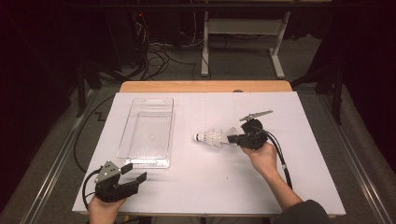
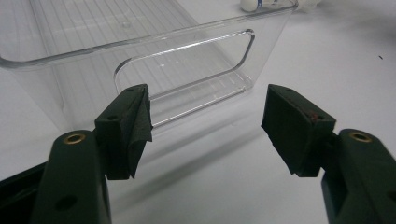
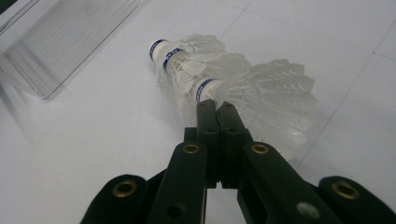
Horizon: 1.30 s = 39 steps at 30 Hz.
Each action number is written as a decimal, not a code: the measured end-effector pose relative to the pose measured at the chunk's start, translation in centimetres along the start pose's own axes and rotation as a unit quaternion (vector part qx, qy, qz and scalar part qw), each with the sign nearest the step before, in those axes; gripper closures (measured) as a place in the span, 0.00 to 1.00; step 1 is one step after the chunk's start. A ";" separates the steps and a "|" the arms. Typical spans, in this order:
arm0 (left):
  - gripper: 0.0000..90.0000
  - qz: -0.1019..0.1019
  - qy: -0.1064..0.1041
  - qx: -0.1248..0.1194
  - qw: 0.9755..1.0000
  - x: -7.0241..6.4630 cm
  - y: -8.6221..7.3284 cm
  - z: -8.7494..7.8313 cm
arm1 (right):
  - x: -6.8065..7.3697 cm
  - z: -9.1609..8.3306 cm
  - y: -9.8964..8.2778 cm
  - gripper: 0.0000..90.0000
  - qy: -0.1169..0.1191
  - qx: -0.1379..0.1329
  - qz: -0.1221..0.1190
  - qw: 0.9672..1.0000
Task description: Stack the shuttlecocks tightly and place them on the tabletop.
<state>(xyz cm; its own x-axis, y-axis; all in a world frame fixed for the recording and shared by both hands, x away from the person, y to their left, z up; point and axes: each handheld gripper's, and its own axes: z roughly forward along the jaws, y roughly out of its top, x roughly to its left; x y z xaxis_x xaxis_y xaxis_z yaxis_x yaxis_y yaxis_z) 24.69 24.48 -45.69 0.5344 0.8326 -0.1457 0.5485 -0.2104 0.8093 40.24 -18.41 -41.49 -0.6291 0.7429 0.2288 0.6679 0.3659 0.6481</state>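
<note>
Three white feather shuttlecocks lie nested in a row right of the table's middle, corks pointing left. In the right gripper view the shuttlecocks lie just beyond the jaw tips. My right gripper has its jaws pressed together at the wide feather end of the row; whether a feather is pinched between them I cannot tell. A clear plastic bin lies left of centre with nothing inside. My left gripper rests just in front of the bin's near handle wall, open, nothing between its fingers.
A white board covers the wooden table top. Cables trail from both grippers off the table's sides. Beyond the far edge are a floor with loose cables and a white desk frame.
</note>
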 end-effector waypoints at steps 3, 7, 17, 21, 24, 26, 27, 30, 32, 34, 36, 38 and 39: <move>0.37 0.000 0.000 0.000 1.000 0.0 0.0 0.0 | 0.2 0.2 0.1 1.00 0.002 0.000 -0.002 1.000; 0.37 0.000 0.001 -0.001 1.000 0.0 0.0 0.0 | 0.3 0.4 0.2 1.00 0.003 -0.001 0.001 1.000; 0.37 0.001 0.000 0.000 1.000 0.0 0.0 0.0 | 0.5 1.2 0.4 1.00 0.010 -0.003 0.002 1.000; 0.37 0.001 0.000 -0.001 1.000 0.0 0.0 0.0 | 0.7 1.4 0.6 1.00 0.012 -0.004 0.002 1.000; 0.37 0.001 0.000 -0.001 1.000 0.0 0.0 0.0 | 0.8 1.6 0.7 1.00 0.012 -0.007 0.003 1.000; 0.37 0.001 0.000 -0.001 1.000 0.0 0.0 0.0 | 0.8 1.7 0.8 1.00 0.013 -0.007 0.004 1.000; 0.37 0.001 0.000 -0.001 1.000 0.0 0.0 0.0 | 0.8 1.7 0.8 1.00 0.013 -0.008 0.005 1.000; 0.37 0.002 0.000 0.000 1.000 0.0 0.0 0.0 | 0.8 1.8 0.8 1.00 0.014 -0.009 0.004 1.000; 0.37 0.002 0.000 0.001 1.000 0.0 0.0 0.0 | 0.7 1.8 0.8 1.00 0.015 -0.010 0.005 1.000; 0.37 0.002 0.000 0.000 1.000 0.0 0.0 0.0 | 0.7 2.0 0.8 1.00 0.016 -0.012 0.007 1.000; 0.37 0.002 0.000 0.001 1.000 0.0 0.0 0.0 | 0.6 2.0 0.8 1.00 0.018 -0.012 0.009 1.000; 0.37 0.002 0.000 0.000 1.000 0.0 0.0 0.0 | 0.6 2.1 0.8 1.00 0.018 -0.012 0.010 1.000; 0.37 0.002 -0.001 0.001 1.000 0.0 0.0 0.0 | 0.6 2.1 0.8 1.00 0.018 -0.012 0.011 1.000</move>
<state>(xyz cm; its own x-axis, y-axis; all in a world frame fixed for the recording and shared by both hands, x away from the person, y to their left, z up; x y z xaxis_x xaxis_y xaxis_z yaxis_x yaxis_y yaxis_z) 24.67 24.46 -45.66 0.5377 0.8310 -0.1428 0.5471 -0.2150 0.8090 41.20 -16.49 -42.41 -0.6290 0.7292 0.2696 0.6721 0.3358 0.6599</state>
